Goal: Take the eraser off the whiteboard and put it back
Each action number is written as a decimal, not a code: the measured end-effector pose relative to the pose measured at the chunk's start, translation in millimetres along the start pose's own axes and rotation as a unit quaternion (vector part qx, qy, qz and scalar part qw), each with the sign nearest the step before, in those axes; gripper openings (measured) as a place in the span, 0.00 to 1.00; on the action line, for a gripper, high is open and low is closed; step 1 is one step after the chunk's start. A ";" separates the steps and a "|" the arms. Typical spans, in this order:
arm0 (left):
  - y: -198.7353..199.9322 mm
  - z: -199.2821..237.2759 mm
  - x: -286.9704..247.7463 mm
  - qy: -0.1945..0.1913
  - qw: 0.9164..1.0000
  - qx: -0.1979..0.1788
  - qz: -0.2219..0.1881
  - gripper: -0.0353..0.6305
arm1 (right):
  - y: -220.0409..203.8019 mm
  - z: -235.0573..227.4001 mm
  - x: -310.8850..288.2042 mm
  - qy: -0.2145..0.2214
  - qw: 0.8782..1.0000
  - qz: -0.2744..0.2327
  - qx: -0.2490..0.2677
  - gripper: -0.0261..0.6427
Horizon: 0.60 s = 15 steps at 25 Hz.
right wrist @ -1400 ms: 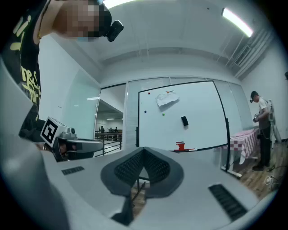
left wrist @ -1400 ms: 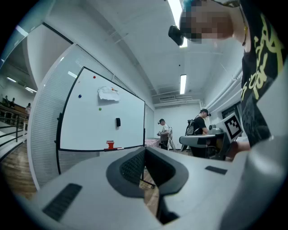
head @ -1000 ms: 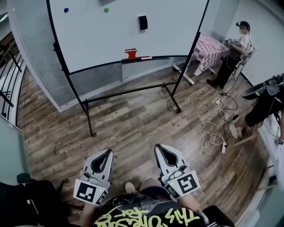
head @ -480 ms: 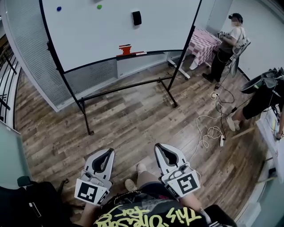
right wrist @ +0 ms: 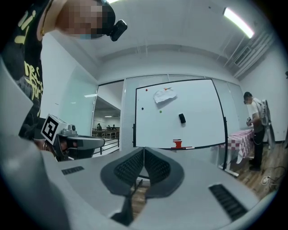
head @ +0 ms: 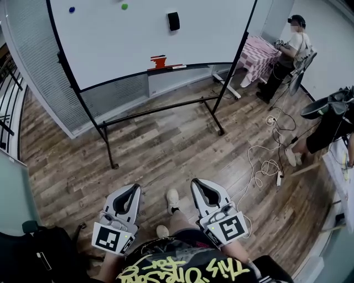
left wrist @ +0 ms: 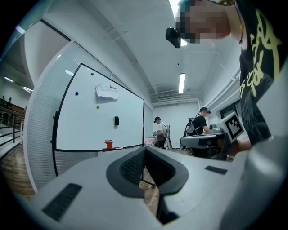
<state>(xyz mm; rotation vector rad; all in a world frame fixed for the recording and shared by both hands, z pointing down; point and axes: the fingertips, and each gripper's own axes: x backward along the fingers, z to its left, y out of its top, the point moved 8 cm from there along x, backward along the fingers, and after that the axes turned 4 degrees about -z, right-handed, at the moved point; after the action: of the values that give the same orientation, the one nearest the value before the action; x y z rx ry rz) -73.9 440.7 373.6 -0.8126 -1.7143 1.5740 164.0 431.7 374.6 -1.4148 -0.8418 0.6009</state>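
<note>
My left claw has its jaws pressed together with nothing between them. My right claw is the same, pads meeting and empty. Both point level, side by side, low over the brown wood-plank floor and aimed toward the large white whiteboard on its black-framed stand.

The small black rectangular eraser clings to the board's face, well apart from both claws. It is ahead of them across the floor and higher than their tips. In the right gripper view it sits about midway between the board's left and right edges, a little below centre. It is straight above a small red object standing on the ledge along the bottom edge.

A crumpled white sheet hangs near the board's top edge, above the eraser. A green dot and a blue dot lie toward the left edge.

Beyond the right edge stands a table with a pink checked cloth, with a person in a white shirt beside it.
</note>
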 end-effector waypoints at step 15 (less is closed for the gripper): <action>1.4 57.1 -65.1 0.023 1.000 -0.009 -0.009 0.06 | 2.1 -42.1 -94.3 0.049 0.998 -0.030 0.038 0.05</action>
<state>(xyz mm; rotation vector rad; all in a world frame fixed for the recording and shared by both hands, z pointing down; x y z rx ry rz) -82.0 354.9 365.1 -0.8334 -1.7014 1.5186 142.3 331.6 360.6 -1.3338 -0.7734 0.5079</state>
